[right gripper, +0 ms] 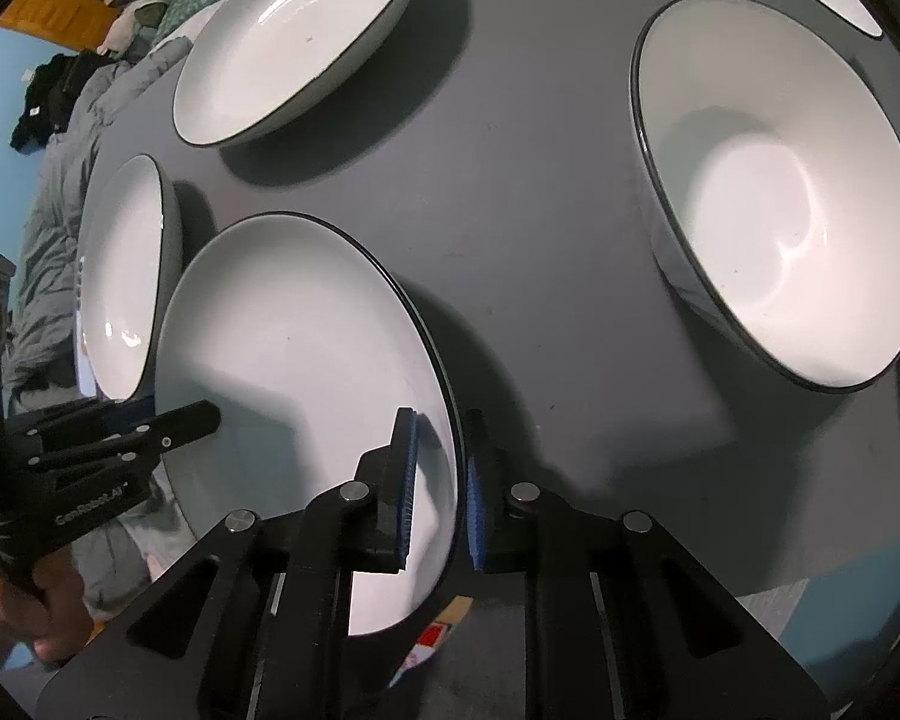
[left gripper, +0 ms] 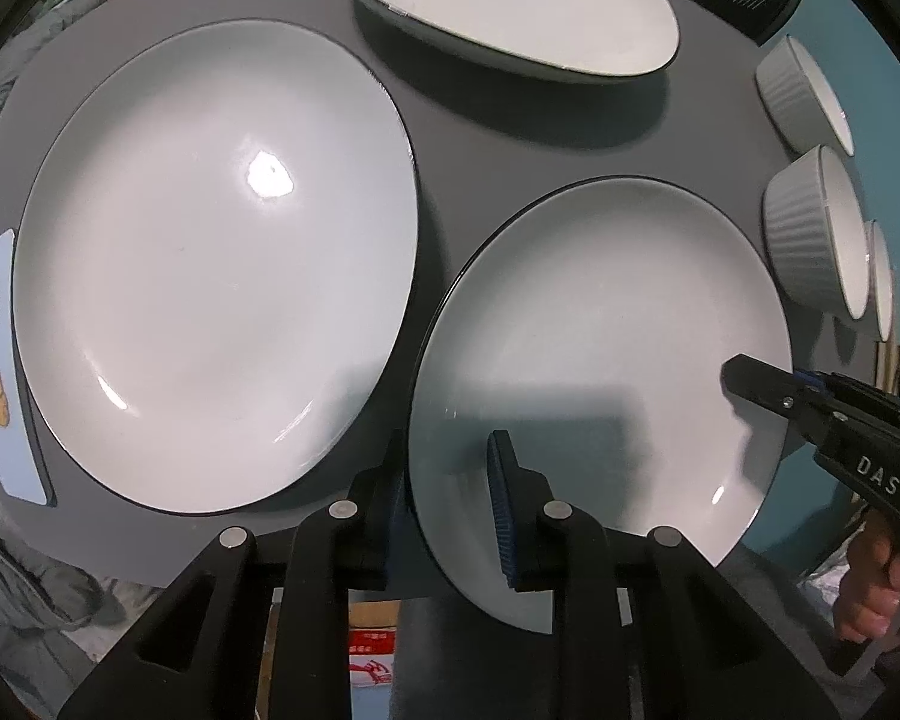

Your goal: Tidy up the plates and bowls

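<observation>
A white plate with a dark rim is held by both grippers and tilts, its near part hanging past the table's edge. In the left wrist view my left gripper is shut on the plate's left rim, one finger outside and the blue pad inside. My right gripper pinches the opposite rim. In the right wrist view the same plate has its rim clamped between the blue pads of my right gripper, and my left gripper bites its far edge.
A larger white plate lies flat to the left, beside a printed card. A deep dish sits further back, ribbed bowls at the right. A dark-rimmed bowl stands on the grey table. A hand holds the right gripper.
</observation>
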Tool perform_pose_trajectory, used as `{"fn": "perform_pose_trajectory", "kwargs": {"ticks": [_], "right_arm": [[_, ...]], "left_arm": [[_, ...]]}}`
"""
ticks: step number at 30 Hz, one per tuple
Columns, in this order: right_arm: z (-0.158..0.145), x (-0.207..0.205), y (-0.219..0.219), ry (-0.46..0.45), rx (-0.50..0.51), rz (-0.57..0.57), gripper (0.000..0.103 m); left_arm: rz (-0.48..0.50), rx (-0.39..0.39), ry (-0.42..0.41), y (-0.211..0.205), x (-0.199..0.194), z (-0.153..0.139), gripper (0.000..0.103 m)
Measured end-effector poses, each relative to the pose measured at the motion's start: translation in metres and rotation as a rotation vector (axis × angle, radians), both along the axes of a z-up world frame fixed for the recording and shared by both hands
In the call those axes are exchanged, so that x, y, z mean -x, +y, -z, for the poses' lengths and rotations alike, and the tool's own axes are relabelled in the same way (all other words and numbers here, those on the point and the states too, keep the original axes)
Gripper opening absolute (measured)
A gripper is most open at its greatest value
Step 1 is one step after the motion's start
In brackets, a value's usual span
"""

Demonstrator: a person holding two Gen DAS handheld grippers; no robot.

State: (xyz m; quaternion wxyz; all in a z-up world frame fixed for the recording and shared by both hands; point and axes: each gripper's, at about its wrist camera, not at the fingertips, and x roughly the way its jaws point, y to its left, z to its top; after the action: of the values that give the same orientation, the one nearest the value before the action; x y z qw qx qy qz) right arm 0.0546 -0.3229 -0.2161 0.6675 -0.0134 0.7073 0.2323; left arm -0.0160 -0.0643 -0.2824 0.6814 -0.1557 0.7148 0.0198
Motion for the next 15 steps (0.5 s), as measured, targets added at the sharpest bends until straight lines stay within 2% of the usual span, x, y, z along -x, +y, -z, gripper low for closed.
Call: {"fn": "perform_pose_trajectory", "kwargs": {"ticks": [6,12,15], "right_arm": [[0.002,0.000,0.003,0.001,-0.012,0.027,0.014],[-0.013,0.001,0.009,-0.026,-0.019,0.039,0.014],[-0.024,-0.002,0.009,-0.038,-0.022,0.051,0.014]], "left_arm": [[-0.003,0.024,-0.021,-0.011,-0.013,-0.006,0.024],[0.005,0.035,-0.060,-0.019,-0.031,-0.024,0.024],[0.007,0.026,-0.082,-0.002,-0.040,-0.035,0.024]]}}
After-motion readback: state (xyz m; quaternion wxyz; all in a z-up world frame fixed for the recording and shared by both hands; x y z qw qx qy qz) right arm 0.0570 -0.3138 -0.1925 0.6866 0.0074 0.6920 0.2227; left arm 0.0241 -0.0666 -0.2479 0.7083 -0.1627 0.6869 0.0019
